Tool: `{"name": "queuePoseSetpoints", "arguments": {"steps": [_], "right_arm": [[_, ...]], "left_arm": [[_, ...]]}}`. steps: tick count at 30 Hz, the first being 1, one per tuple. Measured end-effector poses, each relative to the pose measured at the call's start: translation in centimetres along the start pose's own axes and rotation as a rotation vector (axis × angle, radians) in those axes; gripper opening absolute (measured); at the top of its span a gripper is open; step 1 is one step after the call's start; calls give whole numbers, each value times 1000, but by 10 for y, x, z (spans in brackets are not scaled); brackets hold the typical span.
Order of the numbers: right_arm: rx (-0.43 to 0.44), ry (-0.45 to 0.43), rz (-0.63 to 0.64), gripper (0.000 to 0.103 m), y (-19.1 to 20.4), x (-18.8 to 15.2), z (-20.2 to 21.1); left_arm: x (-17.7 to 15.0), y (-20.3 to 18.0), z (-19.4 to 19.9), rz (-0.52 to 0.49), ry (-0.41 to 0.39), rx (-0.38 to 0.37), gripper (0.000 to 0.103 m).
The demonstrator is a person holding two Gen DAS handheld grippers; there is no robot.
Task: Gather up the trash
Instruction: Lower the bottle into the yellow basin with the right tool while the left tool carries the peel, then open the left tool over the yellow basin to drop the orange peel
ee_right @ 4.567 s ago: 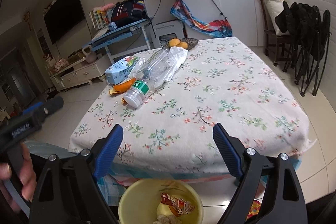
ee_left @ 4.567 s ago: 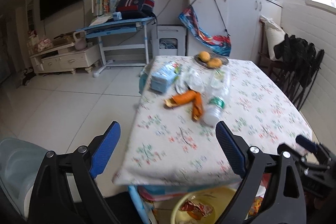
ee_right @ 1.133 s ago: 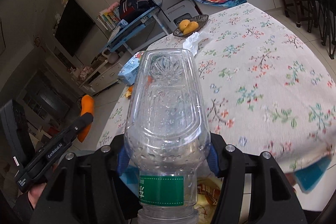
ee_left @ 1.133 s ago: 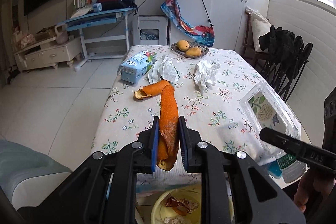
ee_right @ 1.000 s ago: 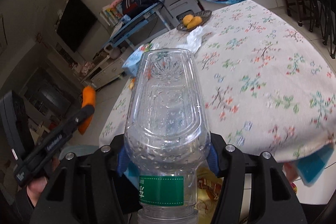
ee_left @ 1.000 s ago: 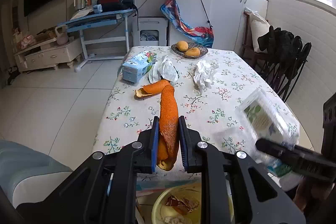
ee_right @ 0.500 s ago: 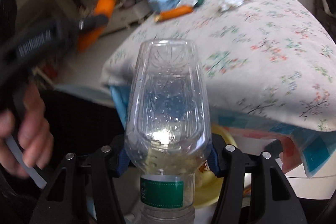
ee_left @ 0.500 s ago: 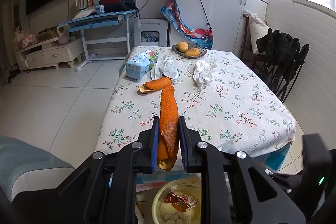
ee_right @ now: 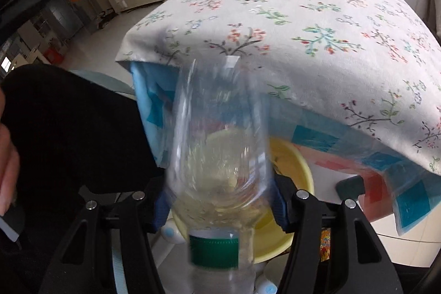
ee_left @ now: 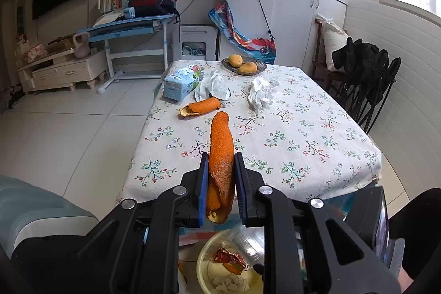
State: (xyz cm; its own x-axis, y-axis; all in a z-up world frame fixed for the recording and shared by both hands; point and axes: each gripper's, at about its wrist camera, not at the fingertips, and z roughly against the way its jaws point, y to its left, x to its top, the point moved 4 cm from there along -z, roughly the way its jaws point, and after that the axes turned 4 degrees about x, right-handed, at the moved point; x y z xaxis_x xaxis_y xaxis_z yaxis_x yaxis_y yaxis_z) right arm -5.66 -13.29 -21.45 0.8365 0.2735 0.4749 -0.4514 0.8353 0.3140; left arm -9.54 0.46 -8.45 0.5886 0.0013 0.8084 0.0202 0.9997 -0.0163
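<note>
Left gripper (ee_left: 220, 183): clamped on peel (ee_left: 220, 153), near table (ee_left: 317, 145) edge.
Right gripper (ee_right: 219, 201): holding blurred bottle (ee_right: 217, 145) over yellow bowl (ee_right: 297, 164).

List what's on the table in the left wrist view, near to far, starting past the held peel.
Orange peel lying on the cloth → crumpled white tissue → plastic bag → tissue pack → plate of fruit. The left tool is clamped on the other orange peel strip.
</note>
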Motion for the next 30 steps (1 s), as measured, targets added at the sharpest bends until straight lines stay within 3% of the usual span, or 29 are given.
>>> {"name": "queuePoseSetpoints", "arguments": {"steps": [9,23,30], "right_arm": [[-25,-120,-61,63,-7,2,32],[-187,-412,-214,75,-45,10,99],[-213,-473,-248,77,-57,9,115]], "left_arm": [[-5,-4,1,-8,8,-7,17],[-22,-18,3,-55,32,-28,17],[-45,-38,2,-103,94,-75,17]]}}
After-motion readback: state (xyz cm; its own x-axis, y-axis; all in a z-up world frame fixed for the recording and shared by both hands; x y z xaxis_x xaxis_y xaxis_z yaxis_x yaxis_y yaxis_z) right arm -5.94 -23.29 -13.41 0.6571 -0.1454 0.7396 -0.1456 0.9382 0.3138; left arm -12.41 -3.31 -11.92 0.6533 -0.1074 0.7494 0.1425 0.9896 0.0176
